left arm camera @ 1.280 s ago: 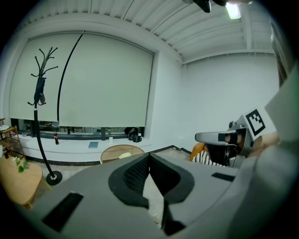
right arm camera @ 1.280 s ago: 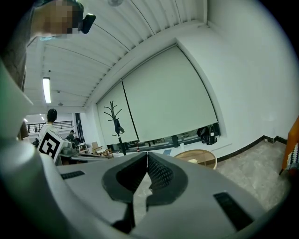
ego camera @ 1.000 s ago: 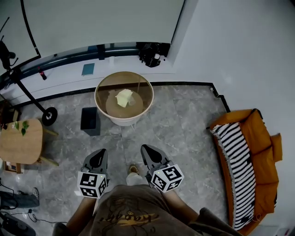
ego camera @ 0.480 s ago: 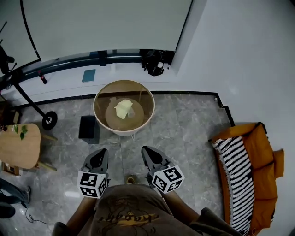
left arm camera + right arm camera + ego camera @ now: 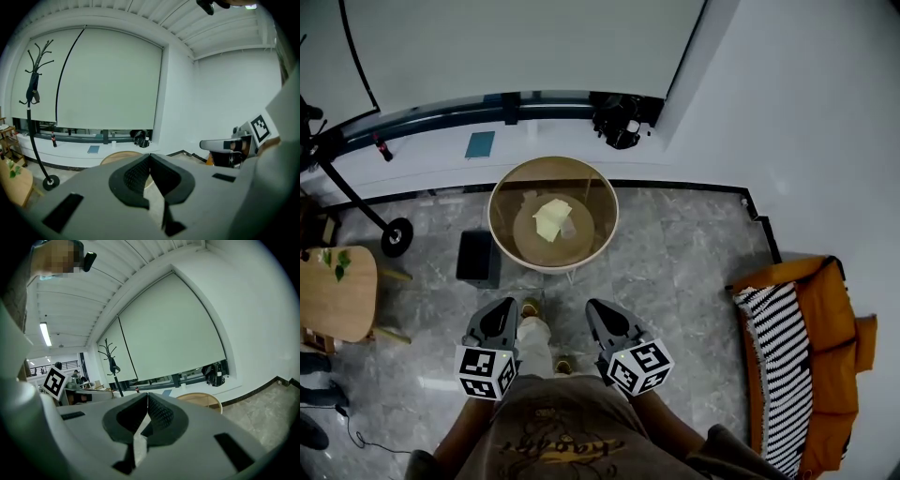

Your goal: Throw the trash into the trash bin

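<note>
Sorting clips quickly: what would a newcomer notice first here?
The round beige table mid-floor, with yellow paper at its centre and a small black bin just left. An orange sofa sits at the right wall; the left gripper and right gripper are shut, empty, at the bottom.

Both grippers were held out low in front of the body, side by side: left gripper (image 5: 499,320) and right gripper (image 5: 602,317), jaws together, nothing between them.

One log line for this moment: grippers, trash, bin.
left gripper: shut, empty | right gripper: shut, empty | yellow paper: on round table, untouched | black bin: floor, beside table
</note>
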Available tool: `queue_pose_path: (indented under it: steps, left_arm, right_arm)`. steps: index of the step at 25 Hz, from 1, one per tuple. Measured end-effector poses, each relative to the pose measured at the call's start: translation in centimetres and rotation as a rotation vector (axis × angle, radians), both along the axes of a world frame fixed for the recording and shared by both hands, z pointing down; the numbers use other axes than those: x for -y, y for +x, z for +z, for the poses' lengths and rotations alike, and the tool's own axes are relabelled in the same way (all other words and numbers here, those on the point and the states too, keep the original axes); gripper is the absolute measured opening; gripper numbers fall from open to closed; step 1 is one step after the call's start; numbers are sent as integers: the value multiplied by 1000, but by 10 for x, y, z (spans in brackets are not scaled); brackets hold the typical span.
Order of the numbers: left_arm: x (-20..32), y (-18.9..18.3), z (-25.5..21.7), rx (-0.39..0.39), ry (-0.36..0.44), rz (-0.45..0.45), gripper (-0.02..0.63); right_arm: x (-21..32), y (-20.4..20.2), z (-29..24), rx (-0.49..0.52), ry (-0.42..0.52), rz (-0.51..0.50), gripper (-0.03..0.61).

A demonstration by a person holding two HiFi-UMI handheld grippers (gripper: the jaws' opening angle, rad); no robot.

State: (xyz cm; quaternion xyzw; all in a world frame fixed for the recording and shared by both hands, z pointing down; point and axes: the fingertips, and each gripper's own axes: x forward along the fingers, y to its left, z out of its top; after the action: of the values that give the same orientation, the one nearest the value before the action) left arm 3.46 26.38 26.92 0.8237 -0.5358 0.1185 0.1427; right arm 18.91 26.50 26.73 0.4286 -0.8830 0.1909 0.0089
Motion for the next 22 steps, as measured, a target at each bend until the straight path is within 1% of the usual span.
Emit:
queue_pose_path:
  steps: [8, 15, 22]
  left_arm:
    - [64, -3, 6, -7, -11, 37, 17]
    - [137, -9, 6, -10, -15, 65, 17]
    - [206, -18, 5, -23, -38, 94, 17]
  right_arm:
    - [56, -6, 10, -7, -21, 34, 20]
    - [126, -12, 11, -14, -27, 61, 19]
    - [191, -27, 5, -20, -41, 77, 19]
